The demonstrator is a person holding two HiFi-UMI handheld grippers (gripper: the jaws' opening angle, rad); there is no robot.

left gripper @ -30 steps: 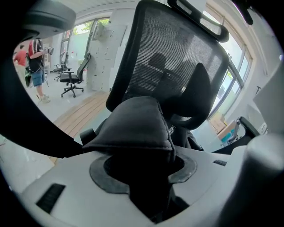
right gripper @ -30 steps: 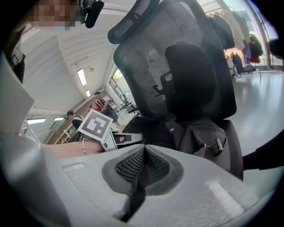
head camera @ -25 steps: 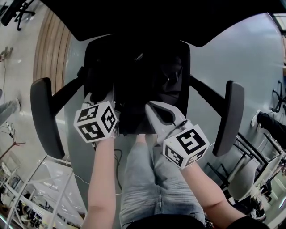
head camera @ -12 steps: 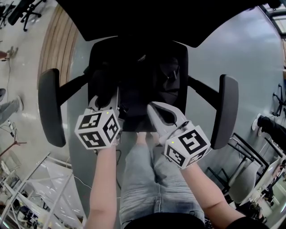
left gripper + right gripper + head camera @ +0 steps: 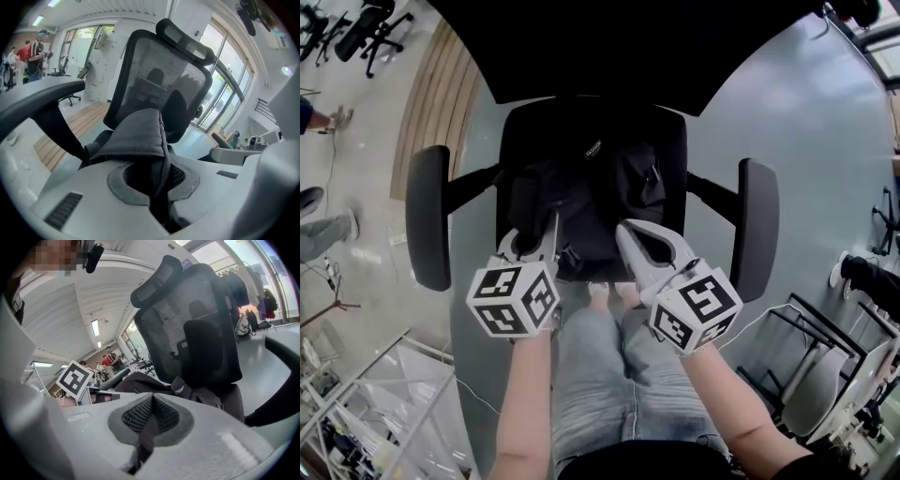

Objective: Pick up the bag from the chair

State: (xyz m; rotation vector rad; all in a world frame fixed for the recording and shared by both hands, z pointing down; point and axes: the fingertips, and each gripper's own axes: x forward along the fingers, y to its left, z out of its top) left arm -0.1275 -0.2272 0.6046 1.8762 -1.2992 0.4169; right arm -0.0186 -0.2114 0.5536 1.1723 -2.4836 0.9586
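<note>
The chair (image 5: 428,216) stood on open grey floor (image 5: 806,131), with free room outside both armrests (image 5: 757,225). The black bag (image 5: 586,192) lay on it, reaching the front edge. My left hand-held gripper (image 5: 546,234) was clamped on a bag flap (image 5: 140,136) (plain only in its own view). My right hand-held gripper (image 5: 626,234) pinched a thin dark strap (image 5: 146,427).

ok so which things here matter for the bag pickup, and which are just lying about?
Job: bag; chair under it; left hand-held gripper and right hand-held gripper, both shut on the bag.
Lying about: spare office chair; wood floor strip; bystander's leg.
</note>
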